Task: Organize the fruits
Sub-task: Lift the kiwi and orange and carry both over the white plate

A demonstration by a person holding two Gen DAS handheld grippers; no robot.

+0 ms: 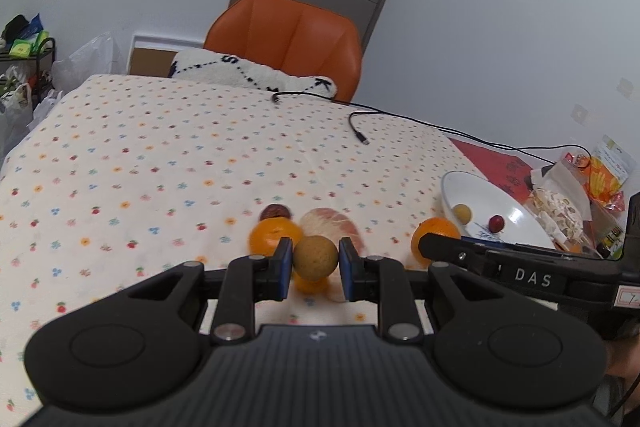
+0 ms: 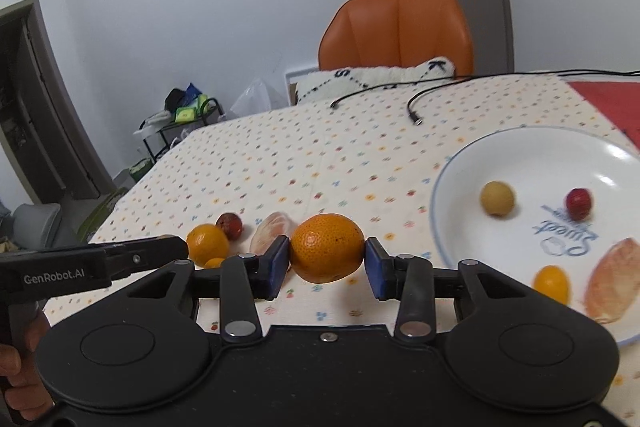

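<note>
My left gripper [image 1: 316, 259] is shut on a tan longan [image 1: 316, 255], held just above the flowered tablecloth. Behind and under it lie an orange [image 1: 272, 237], a dark red date [image 1: 275, 211], a pomelo segment [image 1: 336, 225] and a small kumquat [image 1: 310, 283]. My right gripper [image 2: 326, 255] is shut on a second orange [image 2: 326, 247], left of the white plate [image 2: 520, 163]. On the plate lie a longan [image 2: 497, 198], a red date [image 2: 579, 203], a kumquat [image 2: 551, 281] and a pomelo segment [image 2: 612, 283]. The left gripper's side shows at the left of the right wrist view.
Two black cables [image 1: 360, 131] trail across the far side of the table. An orange chair [image 1: 292, 35] with a white cushion stands behind it. Snack bags [image 1: 568, 195] and a red mat [image 2: 608, 99] lie beyond the plate. A hand [image 2: 16, 379] shows at the lower left.
</note>
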